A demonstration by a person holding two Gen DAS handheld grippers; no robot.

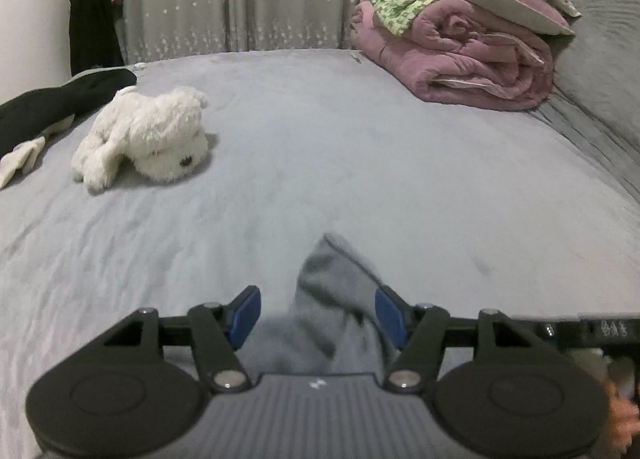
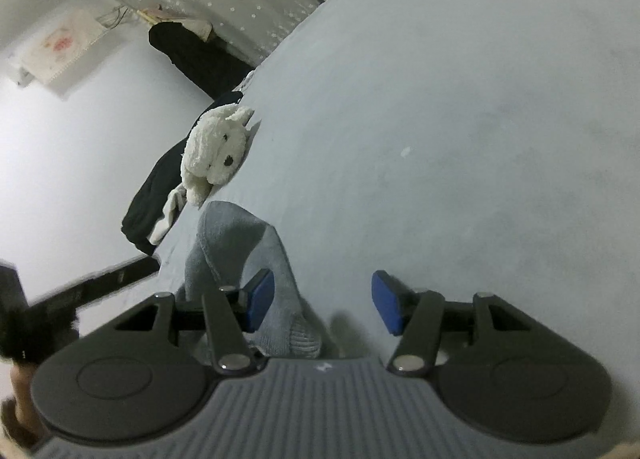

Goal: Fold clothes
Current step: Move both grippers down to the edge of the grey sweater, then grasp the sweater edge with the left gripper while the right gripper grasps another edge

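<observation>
- My left gripper (image 1: 318,317): jaws apart, a grey sock (image 1: 340,299) standing up between them, leaning on the right pad (image 1: 390,315); the left pad is clear of it. No squeeze that I can see.
- My right gripper (image 2: 324,301): jaws apart, nothing pinched. The same sock (image 2: 244,255) lies against the outer side of my left pad (image 2: 260,299) and beyond it.
- Grey bedsheet (image 1: 320,139) under both.
- Ahead-left of my left jaws: white plush dog (image 1: 148,135), dark garment (image 1: 52,103) beyond it.
- Ahead-right: rolled pink quilt (image 1: 464,59).
</observation>
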